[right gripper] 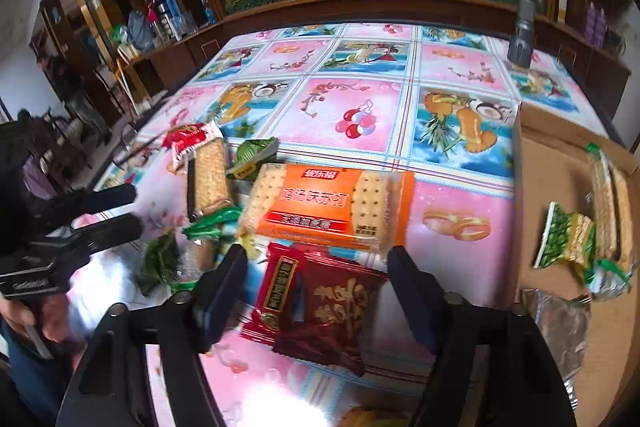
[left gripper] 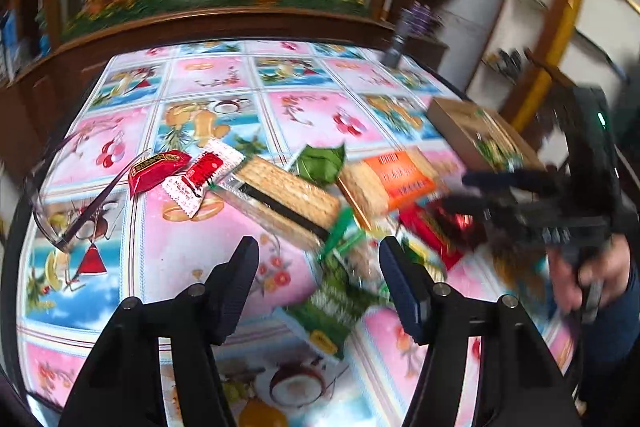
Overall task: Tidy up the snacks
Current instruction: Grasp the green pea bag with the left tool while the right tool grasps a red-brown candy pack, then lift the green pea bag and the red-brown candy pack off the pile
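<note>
Snack packets lie in a loose pile on the patterned tablecloth (right gripper: 360,107). My left gripper (left gripper: 318,253) is open and empty over a green cracker packet (left gripper: 340,291); it also shows in the right wrist view (right gripper: 132,211). My right gripper (right gripper: 316,259) is open, its fingers either side of dark red packets (right gripper: 320,303), and it shows in the left wrist view (left gripper: 472,193). An orange soda-cracker packet (right gripper: 332,207) lies just beyond. A clear cracker packet (left gripper: 288,199), a green leaf packet (left gripper: 320,163) and red packets (left gripper: 160,167) lie further left.
A cardboard box (right gripper: 560,167) at the right holds green cracker packets (right gripper: 568,239) and a foil packet (right gripper: 560,323). Glasses (left gripper: 76,203) lie at the left of the table. A grey bottle (right gripper: 522,39) stands at the far right. A wooden cabinet runs behind the table.
</note>
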Demonstrator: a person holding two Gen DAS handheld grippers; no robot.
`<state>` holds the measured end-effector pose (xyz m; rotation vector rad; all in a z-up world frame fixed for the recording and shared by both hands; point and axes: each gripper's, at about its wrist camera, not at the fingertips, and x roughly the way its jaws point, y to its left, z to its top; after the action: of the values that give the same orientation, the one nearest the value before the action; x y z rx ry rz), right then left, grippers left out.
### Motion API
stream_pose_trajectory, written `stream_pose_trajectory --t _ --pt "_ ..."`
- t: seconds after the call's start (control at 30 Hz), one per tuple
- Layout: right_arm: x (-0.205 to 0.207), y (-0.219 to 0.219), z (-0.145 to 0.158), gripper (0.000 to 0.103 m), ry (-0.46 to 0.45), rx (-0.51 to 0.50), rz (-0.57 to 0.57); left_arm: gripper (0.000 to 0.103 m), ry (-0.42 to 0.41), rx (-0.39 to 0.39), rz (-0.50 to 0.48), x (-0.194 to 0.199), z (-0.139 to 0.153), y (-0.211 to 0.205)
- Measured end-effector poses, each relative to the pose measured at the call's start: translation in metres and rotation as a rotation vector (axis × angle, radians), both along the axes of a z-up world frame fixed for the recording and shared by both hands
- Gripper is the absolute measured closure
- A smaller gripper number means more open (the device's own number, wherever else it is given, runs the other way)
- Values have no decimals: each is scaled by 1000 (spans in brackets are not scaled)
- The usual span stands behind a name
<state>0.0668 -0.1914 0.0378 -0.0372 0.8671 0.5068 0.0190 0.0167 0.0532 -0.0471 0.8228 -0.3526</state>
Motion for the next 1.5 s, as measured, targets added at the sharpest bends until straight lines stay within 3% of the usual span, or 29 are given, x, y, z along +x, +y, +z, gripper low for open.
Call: stream_pose_trajectory --t 0.13,0.4,0.6,0.7,0.73,0.97,1.0,1.07,1.1,1.5 --pt "0 -2 -1 31 4 -21 6 41 53 76 -89 -7 -13 -9" --pt "3 2 -15 36 85 -69 15 41 87 142 -137 -10 -26 -17" --pt "1 1 -18 52 110 -56 26 43 104 191 -99 -2 -37 -21" --pt "0 -2 -17 62 120 -47 29 59 92 211 -67 2 -38 -20" --pt "0 -3 -17 63 122 -49 29 59 95 199 -59 3 -38 -18" --pt "1 -1 -23 62 129 -101 30 58 81 204 23 9 -39 -9" --pt "0 0 -23 63 116 -113 26 52 72 214 37 10 -40 -10" --pt "-1 2 -23 65 98 -131 30 51 68 214 52 11 -40 -10" --pt "-1 1 -22 66 95 -122 25 59 68 204 50 11 -40 -9" --pt "3 -21 2 66 9 17 -59 60 -5 185 107 11 -30 -12"
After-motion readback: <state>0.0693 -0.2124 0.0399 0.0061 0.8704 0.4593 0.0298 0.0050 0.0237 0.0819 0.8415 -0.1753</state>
